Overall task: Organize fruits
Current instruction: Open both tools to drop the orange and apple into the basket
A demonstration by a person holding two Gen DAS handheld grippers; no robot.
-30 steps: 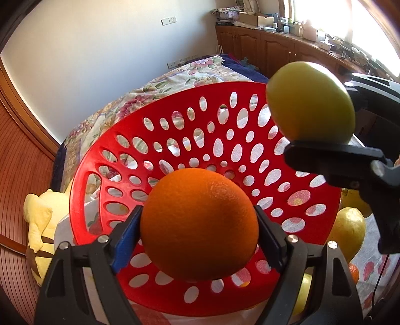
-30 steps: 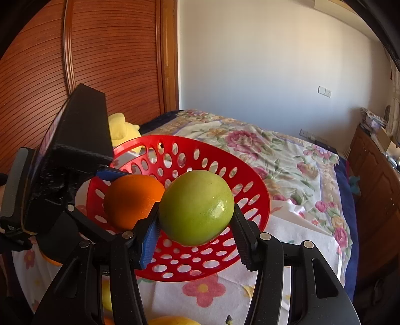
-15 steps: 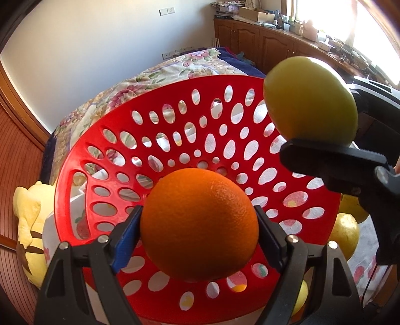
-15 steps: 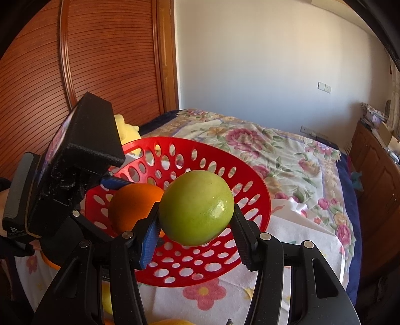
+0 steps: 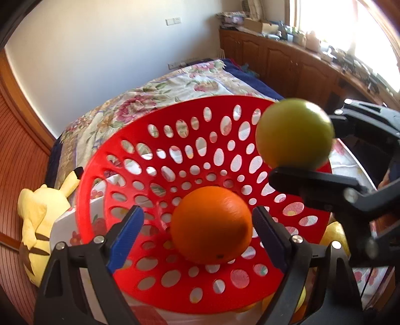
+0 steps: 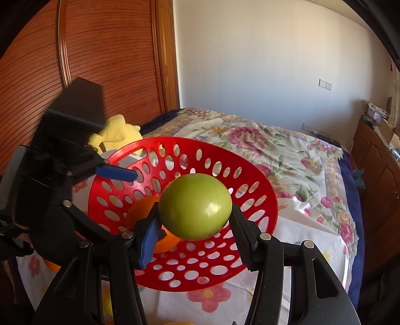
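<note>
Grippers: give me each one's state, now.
Left gripper: jaws opening, pads clear of the orange, which sits in the red basket.
Right gripper: shut on the green fruit.

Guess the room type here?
Most likely a bedroom. The red basket sits on a bed with a floral bedspread, a yellow plush toy lies beside it, and wooden cabinets run under a window.

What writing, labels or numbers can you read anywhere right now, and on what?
None readable. The orange, green fruit, red basket and both grippers carry no visible text. The boxes and clutter on the cabinet top are too small and blurred to read.
</note>
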